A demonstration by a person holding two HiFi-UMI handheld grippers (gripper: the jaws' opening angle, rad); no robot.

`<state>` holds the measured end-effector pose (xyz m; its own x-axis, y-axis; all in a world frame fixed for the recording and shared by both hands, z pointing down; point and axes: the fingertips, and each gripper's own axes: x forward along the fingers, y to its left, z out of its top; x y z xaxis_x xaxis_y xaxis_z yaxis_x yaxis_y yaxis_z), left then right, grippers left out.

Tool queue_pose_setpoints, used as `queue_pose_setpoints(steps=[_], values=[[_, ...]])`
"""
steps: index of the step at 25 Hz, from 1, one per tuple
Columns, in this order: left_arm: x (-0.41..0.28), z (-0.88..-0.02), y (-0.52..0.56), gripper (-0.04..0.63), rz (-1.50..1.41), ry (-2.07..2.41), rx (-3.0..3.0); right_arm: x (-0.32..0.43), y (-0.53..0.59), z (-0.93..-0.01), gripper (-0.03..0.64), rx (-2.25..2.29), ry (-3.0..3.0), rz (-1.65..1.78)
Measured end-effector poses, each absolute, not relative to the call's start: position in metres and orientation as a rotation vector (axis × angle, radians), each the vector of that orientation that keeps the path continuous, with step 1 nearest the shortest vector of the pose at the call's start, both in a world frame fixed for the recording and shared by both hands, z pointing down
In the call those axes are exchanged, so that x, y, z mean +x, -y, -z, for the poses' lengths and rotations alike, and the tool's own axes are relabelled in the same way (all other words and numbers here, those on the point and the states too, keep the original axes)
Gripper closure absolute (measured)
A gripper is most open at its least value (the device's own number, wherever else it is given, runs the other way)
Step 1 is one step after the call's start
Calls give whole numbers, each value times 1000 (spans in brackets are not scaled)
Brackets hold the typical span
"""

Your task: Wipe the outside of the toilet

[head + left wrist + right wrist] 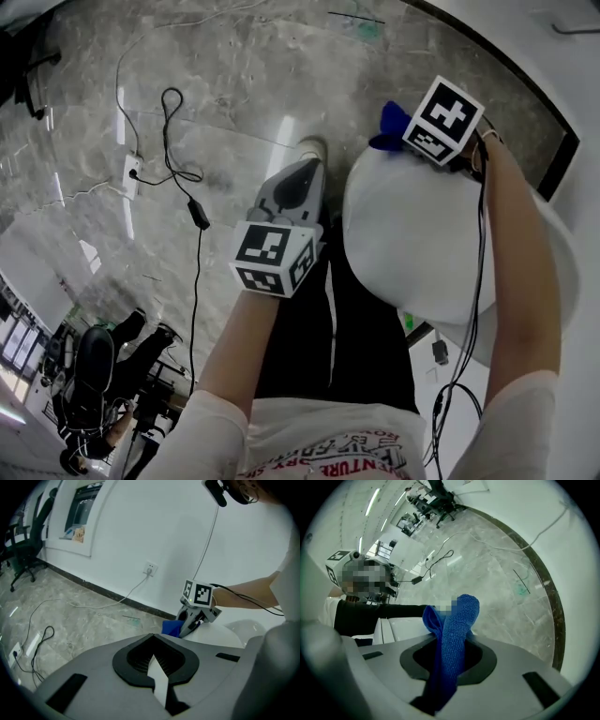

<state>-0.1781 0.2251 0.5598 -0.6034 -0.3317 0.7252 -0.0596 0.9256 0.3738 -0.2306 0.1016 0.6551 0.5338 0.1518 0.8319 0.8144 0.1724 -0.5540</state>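
1. Right gripper (401, 136) has its jaws clamped on a blue cloth (452, 639). The cloth sticks out past the jaw tips in a folded wad, probably so that fabric meets the surface and not the plastic.
2. The cloth sits at the far edge of the toilet (412, 234), at or just above the closed white lid; I can't confirm contact. The right arm reaches over the lid, so the wipe looks set to begin from the far side.
3. Left gripper (298, 183) has its jaws together with nothing between them. It hangs over the floor just beside the toilet, clear of the lid. I judge it idle, kept out of the wiping path.
4. The toilet surface is smooth, glossy and domed, with no visible dirt. The cloth should slide easily, and slipping off the curve is the likely risk.
5. The room has a grey marble-look floor (234, 84), shiny with light reflections, and a black cable (192, 197) runs to a power strip (129, 169).
6. There is a white wall (164, 527) with a dark skirting, a socket (150, 567) and an office chair (21, 550) at far left.
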Motion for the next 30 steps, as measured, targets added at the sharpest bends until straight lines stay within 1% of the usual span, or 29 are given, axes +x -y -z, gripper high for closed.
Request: queue_pose_setpoints(steps=[11, 15, 19, 23, 27, 30], values=[[-104, -568, -266, 589, 522, 2117, 285, -171, -164, -661, 541, -1407, 686, 842], [-88, -566, -298, 589, 506, 2105, 308, -138, -187, -658, 541, -1416, 609, 852], [-90, -554, -343, 589, 438, 2138, 327, -130, -222, -649, 541, -1391, 709, 785], [-99, -530, -377, 589, 369, 2156, 358, -157, -246, -618, 541, -1299, 1017, 693], [-116, -492, -373, 589, 321, 2172, 414, -181, -232, -565, 541, -1193, 1246, 602], [-140, -461, -343, 589, 249, 2183, 560, -188, -206, -525, 541, -1092, 1400, 470]])
